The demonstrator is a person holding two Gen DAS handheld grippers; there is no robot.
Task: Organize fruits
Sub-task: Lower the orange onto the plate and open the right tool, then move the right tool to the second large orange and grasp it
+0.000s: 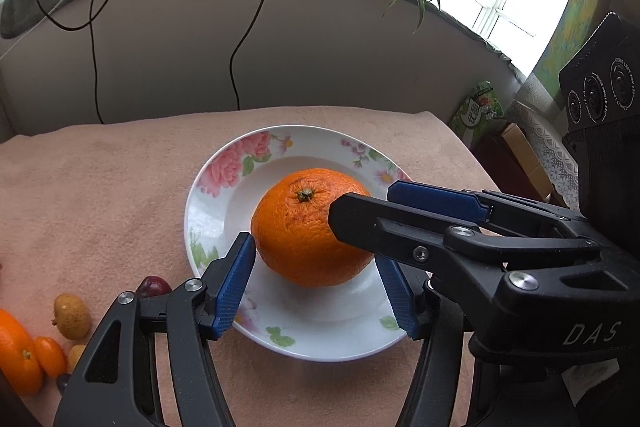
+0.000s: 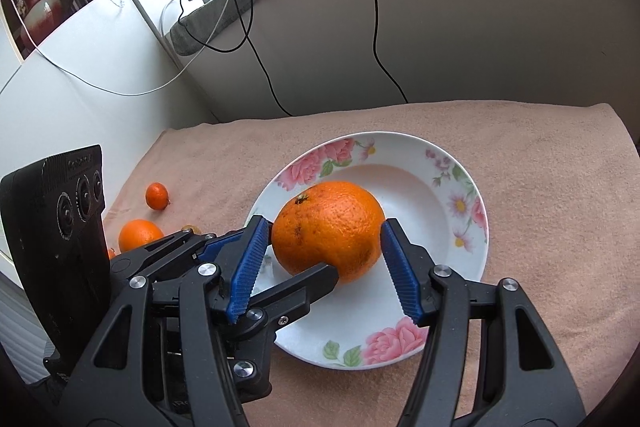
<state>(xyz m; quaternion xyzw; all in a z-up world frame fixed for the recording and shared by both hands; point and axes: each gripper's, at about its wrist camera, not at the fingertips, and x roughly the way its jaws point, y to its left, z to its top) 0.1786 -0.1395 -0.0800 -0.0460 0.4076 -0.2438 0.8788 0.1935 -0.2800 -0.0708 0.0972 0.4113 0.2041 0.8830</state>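
A large orange (image 1: 310,227) sits in a white floral plate (image 1: 224,167) on the pink cloth; it also shows in the right wrist view (image 2: 330,227) in the same plate (image 2: 460,195). My left gripper (image 1: 316,275) is open, its blue pads on either side of the orange's near half. My right gripper (image 2: 324,247) is open, its pads flanking the orange closely. In the left wrist view the right gripper's fingers (image 1: 400,227) cross in from the right over the orange. Whether any pad touches the fruit is unclear.
Small fruits lie left of the plate: a dark red one (image 1: 154,285), a yellowish one (image 1: 72,315), kumquats (image 1: 50,355) and an orange (image 1: 16,359). In the right wrist view, an orange (image 2: 140,233) and a kumquat (image 2: 157,195). Cables hang down the wall behind.
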